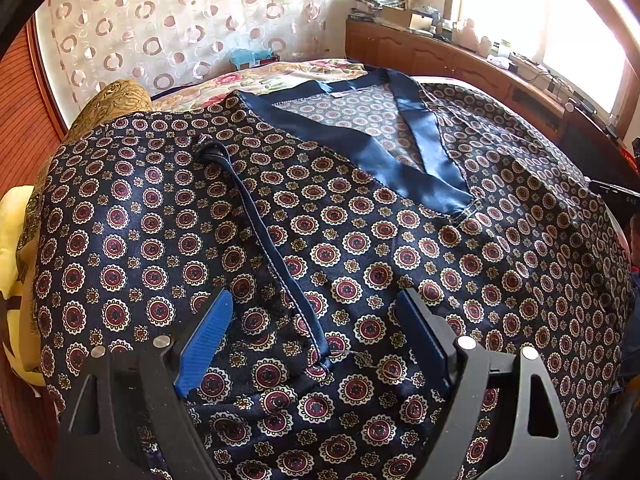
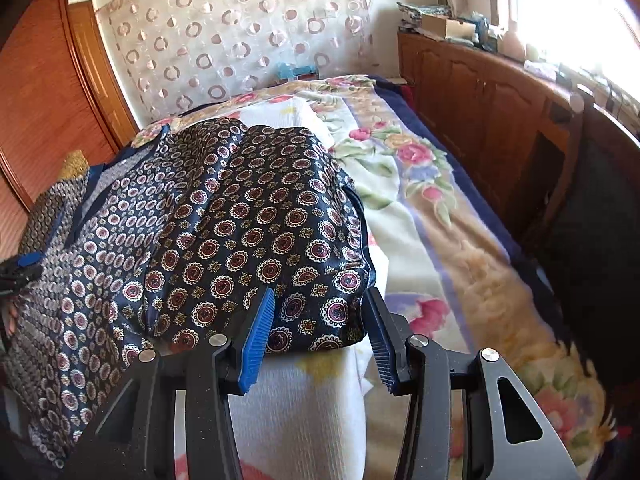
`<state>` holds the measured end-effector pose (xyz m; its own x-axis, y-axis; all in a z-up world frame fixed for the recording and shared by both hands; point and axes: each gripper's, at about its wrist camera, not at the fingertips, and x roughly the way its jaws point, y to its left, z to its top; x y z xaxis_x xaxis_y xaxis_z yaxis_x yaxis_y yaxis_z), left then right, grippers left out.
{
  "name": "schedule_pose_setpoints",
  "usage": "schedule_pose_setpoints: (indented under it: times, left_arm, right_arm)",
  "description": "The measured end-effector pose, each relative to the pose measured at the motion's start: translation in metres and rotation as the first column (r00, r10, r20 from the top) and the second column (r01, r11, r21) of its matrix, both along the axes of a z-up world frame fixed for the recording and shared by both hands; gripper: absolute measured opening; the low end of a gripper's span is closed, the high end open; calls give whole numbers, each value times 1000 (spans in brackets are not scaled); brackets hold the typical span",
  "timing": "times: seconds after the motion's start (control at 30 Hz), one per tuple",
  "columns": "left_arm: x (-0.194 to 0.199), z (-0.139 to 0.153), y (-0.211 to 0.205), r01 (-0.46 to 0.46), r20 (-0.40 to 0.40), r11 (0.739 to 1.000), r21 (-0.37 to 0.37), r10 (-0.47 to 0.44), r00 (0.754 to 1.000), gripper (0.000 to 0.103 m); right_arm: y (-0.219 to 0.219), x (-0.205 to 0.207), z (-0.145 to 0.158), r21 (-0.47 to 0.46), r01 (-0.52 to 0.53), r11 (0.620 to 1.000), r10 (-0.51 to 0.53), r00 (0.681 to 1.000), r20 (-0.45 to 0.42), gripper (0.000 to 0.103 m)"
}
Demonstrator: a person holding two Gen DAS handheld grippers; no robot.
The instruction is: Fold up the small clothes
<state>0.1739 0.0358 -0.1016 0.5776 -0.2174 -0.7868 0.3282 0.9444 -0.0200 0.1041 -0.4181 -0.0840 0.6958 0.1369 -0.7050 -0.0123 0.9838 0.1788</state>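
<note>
A navy satin top printed with red and cream medallions lies spread on the bed, its plain blue V-neck band toward the far side. One sleeve is folded across the body, and its blue hem runs down between the fingers of my left gripper, which stands wide open just above the cloth. In the right wrist view the other sleeve lies over a white cloth. Its end sits between the blue pads of my right gripper, whose jaws stand half open and do not press on it.
A floral blanket covers the bed, with a white cloth under the top. A wooden cabinet with clutter on top runs along the right. A gold patterned cushion and yellow cloth lie at the left.
</note>
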Motion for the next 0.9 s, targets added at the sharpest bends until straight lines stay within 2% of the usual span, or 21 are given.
schedule_pose_setpoints:
  times: [0.1, 0.17, 0.3, 0.47, 0.53, 0.7, 0.9]
  left_arm:
    - [0, 0, 0, -2, 0, 1000, 0, 2, 1000, 84]
    - [-1, 0, 0, -10, 1, 1000, 1, 10, 1000, 84]
    - [-5, 1, 0, -30, 0, 1000, 2, 30, 1000, 84]
    - [-16, 3, -5, -30, 10, 999, 12, 30, 999, 84]
    - [-24, 9, -7, -40, 41, 999, 5, 39, 998, 84]
    - [-49, 37, -6, -63, 117, 994, -85, 72, 991, 84]
    - [-78, 60, -9, -87, 207, 988, -131, 113, 972, 84]
  right_arm:
    - [-4, 0, -2, 31, -7, 1000, 7, 1000, 0, 45]
    - [-4, -2, -1, 37, -33, 999, 32, 999, 27, 25]
    - [-7, -7, 1, 12, -26, 1000, 26, 998, 65, 10]
    - [0, -7, 16, -13, -34, 999, 36, 992, 124, 8]
    - [8, -5, 25, -33, -48, 998, 52, 987, 150, 8]
    - [45, 6, 52, -76, -115, 990, 129, 969, 211, 8]
    - [106, 12, 53, -124, -241, 962, 264, 938, 225, 8]
